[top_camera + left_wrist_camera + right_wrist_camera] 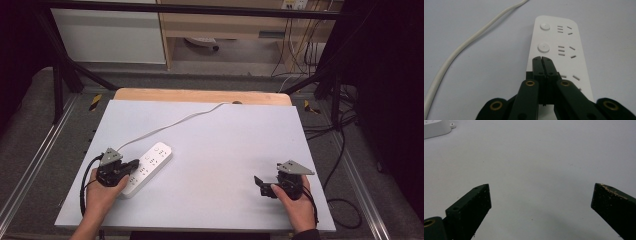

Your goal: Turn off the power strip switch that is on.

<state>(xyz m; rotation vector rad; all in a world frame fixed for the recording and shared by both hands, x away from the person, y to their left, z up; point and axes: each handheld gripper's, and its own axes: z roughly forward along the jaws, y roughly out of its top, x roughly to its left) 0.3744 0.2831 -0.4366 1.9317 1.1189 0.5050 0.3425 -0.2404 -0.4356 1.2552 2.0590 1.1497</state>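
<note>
**Closed tips over the power strip's switch row**

The white power strip (148,167) lies diagonally at the left of the grey table top (215,150), its white cord (170,125) trailing away towards the far edge. The left gripper (134,164) sits low over the strip's near half with its jaws pressed fully together and nothing between them. In the left gripper view the joined tips (542,60) end just short of the nearer round button (543,47), with a second round button (545,26) farther along and socket slots to their right. The step in hand looks like pressing a switch with the closed tips.

To do it well, the jaws are best kept together so they act as one blunt point. That point should be centred over the nearer button before it goes down, and the push should run straight into the strip's face. A slanted push could slide the light strip across the smooth table.

The right gripper (265,186) rests well apart at the table's right, jaws wide and empty. It could steady the strip's far end if it shifts.
</note>
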